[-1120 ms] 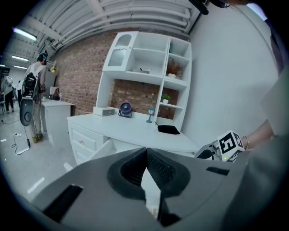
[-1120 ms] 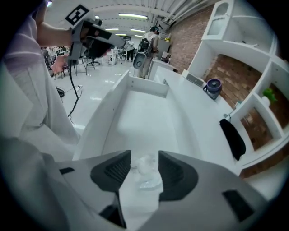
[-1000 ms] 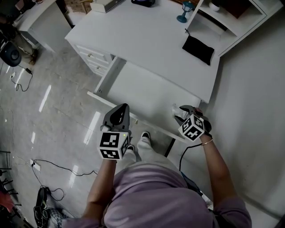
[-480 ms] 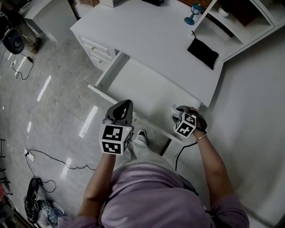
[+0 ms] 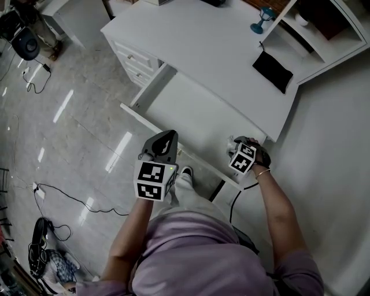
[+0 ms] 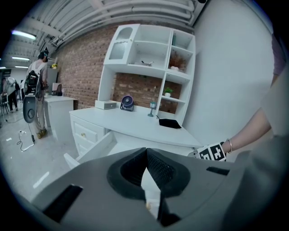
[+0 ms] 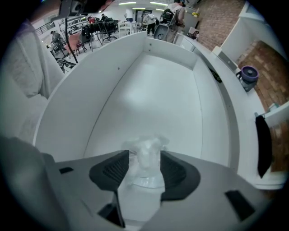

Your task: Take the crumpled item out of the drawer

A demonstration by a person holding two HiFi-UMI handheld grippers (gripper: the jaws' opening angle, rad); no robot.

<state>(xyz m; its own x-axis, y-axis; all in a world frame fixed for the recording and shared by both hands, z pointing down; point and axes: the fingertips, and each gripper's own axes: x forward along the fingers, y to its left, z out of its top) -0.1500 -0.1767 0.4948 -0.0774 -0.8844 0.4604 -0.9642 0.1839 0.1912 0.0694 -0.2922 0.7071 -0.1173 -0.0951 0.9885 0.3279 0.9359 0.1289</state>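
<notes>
Already our right gripper [image 7: 143, 168] pointed down into the drawer [image 7: 149, 90]. Its jaws, just opened wide, stood around the crumpled item [image 7: 146, 146] in the drawer's front corner. It looked light, soft and slippery, so we judged a gentle grip at mid-body best. Our left gripper [image 6: 146, 155] was closed on nothing.

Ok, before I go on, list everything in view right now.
desk: one, white, ahead
drawer: one, white, pulled open under desk
crumpled item: one, clear, drawer's right end
pouch: one, black, on desk
goblet: one, blue, on desk
fan: one, dark blue, desk's back
shelf unit: one, white, at desk's far side
cables: several, black, on floor
left gripper: one, grey, jaws shut, empty, above drawer front
right gripper: one, grey, in drawer; jaws just been opening, apart around crumpled item
</notes>
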